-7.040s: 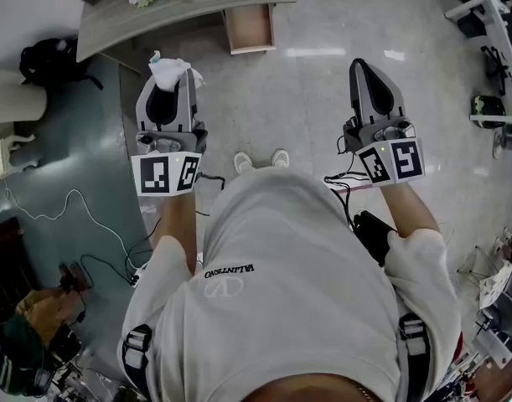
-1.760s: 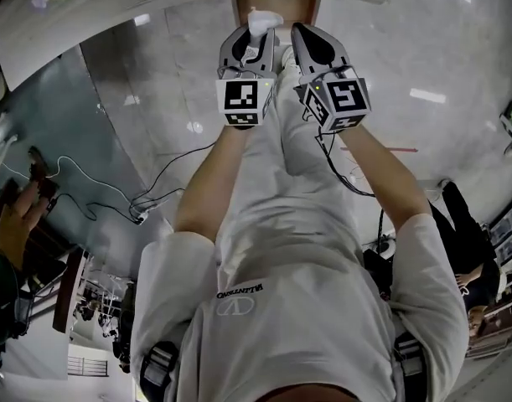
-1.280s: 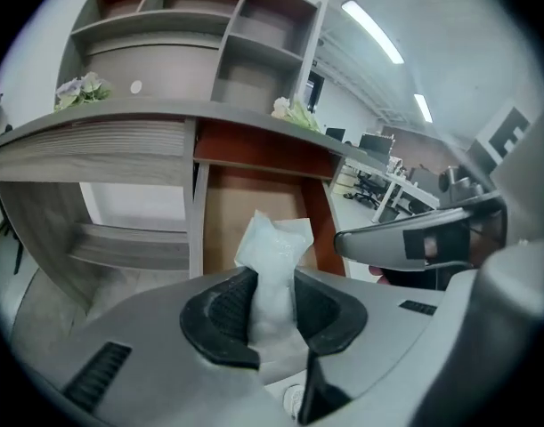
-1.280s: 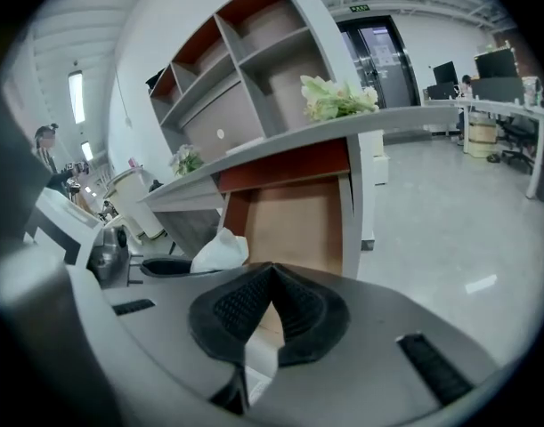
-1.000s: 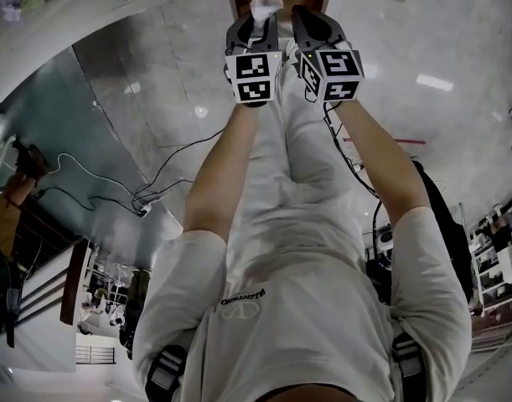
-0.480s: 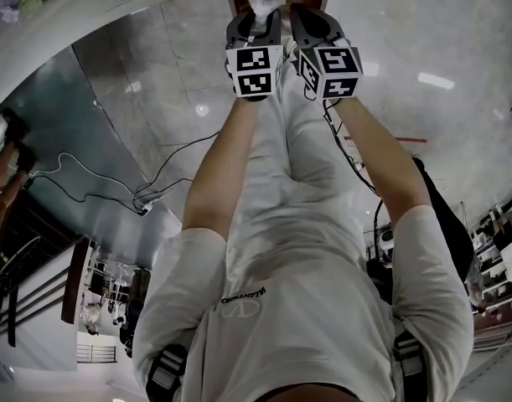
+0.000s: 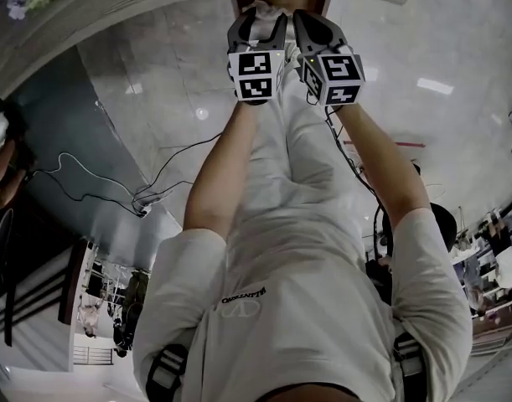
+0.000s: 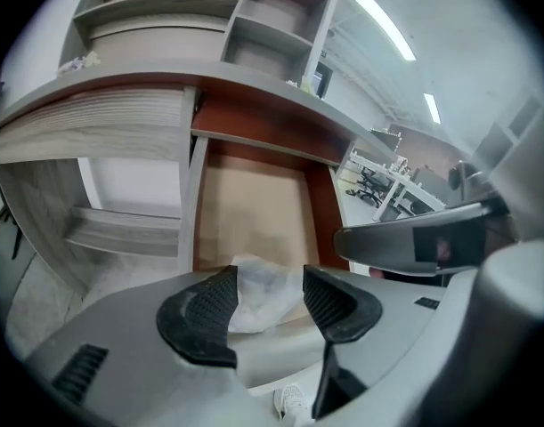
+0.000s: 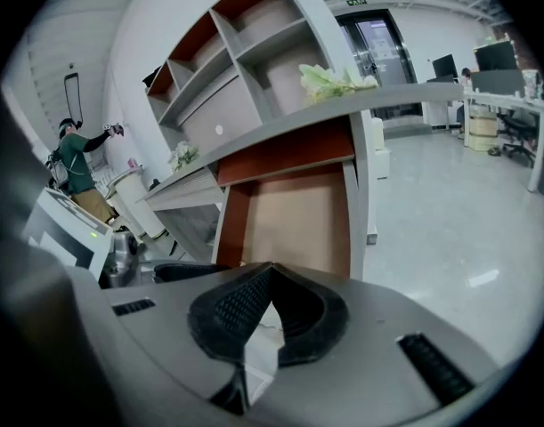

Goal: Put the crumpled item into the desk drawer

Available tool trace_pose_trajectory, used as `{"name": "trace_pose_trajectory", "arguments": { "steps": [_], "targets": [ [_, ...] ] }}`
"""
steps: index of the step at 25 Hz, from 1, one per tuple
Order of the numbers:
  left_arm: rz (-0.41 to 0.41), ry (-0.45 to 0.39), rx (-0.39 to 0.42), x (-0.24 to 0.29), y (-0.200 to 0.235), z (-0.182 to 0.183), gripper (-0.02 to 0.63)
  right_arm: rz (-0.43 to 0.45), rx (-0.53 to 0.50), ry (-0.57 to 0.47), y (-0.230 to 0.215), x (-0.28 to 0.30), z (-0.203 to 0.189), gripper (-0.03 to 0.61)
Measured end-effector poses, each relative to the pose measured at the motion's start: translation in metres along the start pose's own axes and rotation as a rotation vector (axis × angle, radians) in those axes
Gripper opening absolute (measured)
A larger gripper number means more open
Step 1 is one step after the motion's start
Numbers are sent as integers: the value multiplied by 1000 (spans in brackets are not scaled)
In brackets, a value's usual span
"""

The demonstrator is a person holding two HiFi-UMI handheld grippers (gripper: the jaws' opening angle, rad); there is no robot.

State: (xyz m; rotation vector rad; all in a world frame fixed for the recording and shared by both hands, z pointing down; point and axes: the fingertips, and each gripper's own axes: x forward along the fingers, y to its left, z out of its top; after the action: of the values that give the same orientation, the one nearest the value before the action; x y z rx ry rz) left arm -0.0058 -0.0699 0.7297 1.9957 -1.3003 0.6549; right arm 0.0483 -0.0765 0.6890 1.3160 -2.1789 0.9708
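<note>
The crumpled white item (image 8: pixel 258 294) sits between the pads of my left gripper (image 8: pixel 270 281), whose jaws are opening wide. It leans toward the left pad and hangs just over the front edge of the open desk drawer (image 8: pixel 198 205). In the head view the item (image 7: pixel 265 8) peeks out past the left gripper (image 7: pixel 257 22), right at the drawer (image 7: pixel 319 0). My right gripper (image 7: pixel 316 25) is alongside, to the right of the left one. Its jaws (image 9: pixel 267 274) are shut with nothing in them, and they point at the drawer's red-brown side wall (image 9: pixel 232 225).
The desk carries a shelf unit (image 8: pixel 209 16) above the drawer and flowers (image 9: pixel 334 80) on its top. Cables (image 7: pixel 147 193) trail over the floor to the left. A person in green (image 9: pixel 76 163) stands far off. My own legs and a shoe (image 8: pixel 294 403) are below the grippers.
The left jaws have spread apart and the white item has sunk lower between them. Both grippers stay in nearly the same place at the drawer front.
</note>
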Motion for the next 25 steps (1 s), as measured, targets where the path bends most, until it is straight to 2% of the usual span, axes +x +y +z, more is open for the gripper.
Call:
{"name": "trace_pose_trajectory", "arguments": {
  "steps": [4,11,21,25],
  "targets": [
    [1,-47,2,-12,1,15,235,1,-3,-10,1,-10,9,0],
    [-49,-150,-2,-51,6,44,230,35,-22,-51,17,-26,29,0],
    [-12,-318,41,-147,39,128,7,97,-93,-209,55,-100,132,0],
    [-9,-419,57,-183,51,175,2,83,-110,-303,61,-126,183,0]
  ]
}}
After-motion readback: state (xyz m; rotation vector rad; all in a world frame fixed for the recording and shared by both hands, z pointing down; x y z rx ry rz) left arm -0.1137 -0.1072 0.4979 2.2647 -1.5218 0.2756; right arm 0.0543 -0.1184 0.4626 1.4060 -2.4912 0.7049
